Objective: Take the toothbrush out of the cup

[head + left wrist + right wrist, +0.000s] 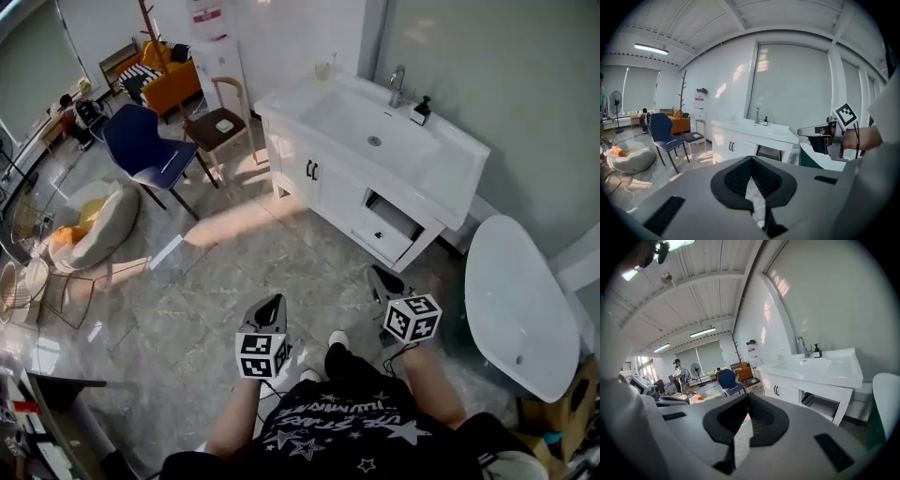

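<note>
Across the tiled room a cup (323, 69) sits on the corner of the white vanity (453, 176); left gripper (271, 304) and right gripper (378, 276), both closed and empty, must approach first.

Pale cup (322, 71) upright on counter (281, 97) far corner; thin toothbrush (333, 58) standing inside, leaning; detail too small.

Floor (234, 281): grey marbled tile, with a sunlit patch at 11 o'clock. White vanity (319, 178) with basin at 1 o'clock, against a pale wall (487, 56); chrome tap (397, 84) and dark soap bottle (421, 111) at its rear. White oval bathtub (516, 300), 3 o'clock. Blue chair (141, 145) and wooden chair (220, 127), 10 to 11 o'clock; orange sofa (173, 84) behind them. Cream beanbag (98, 225), 9 o'clock. Ribbed white ceiling; tube light (651, 48) lit.
</note>
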`<state>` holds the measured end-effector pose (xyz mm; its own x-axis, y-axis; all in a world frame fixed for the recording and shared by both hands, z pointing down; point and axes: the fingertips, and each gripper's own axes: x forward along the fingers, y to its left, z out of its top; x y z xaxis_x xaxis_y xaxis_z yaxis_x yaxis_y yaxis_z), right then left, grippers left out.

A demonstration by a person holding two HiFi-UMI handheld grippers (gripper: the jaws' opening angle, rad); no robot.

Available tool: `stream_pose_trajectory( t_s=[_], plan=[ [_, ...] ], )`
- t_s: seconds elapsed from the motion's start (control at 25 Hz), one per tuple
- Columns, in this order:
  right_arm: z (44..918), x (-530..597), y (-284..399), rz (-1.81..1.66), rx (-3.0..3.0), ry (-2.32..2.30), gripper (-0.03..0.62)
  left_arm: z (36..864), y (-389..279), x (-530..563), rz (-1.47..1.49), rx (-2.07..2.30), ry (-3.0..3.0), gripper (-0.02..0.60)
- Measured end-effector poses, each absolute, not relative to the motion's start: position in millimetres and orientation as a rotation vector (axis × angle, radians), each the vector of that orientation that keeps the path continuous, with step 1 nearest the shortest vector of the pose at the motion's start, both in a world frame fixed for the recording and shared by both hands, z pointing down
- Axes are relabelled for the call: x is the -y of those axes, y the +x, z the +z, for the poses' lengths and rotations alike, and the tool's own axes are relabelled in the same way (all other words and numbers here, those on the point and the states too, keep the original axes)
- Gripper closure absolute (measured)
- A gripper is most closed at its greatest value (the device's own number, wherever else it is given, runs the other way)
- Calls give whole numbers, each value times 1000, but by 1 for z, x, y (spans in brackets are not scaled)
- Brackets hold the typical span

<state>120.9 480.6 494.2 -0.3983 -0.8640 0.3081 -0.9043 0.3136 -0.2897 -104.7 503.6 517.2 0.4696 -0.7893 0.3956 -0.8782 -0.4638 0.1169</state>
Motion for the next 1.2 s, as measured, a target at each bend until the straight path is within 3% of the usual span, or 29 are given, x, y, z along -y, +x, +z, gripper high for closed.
stream_pose_trajectory(
  t_s=[0.72, 0.8, 1.0, 1.2],
  plan=[
    [470, -494, 58, 441, 2594, 1574, 573, 497, -155, -535, 344, 1530, 2396, 566],
    [475, -486, 51, 449, 2596, 1555, 477, 498, -162, -531, 345, 1547, 2387, 566],
    [484, -452, 44, 497, 2596, 1531, 364, 501, -174, -512, 334, 1596, 2336, 566],
    [499, -391, 46, 585, 2583, 1560, 309, 507, -188, -468, 349, 1654, 2288, 566]
  ],
)
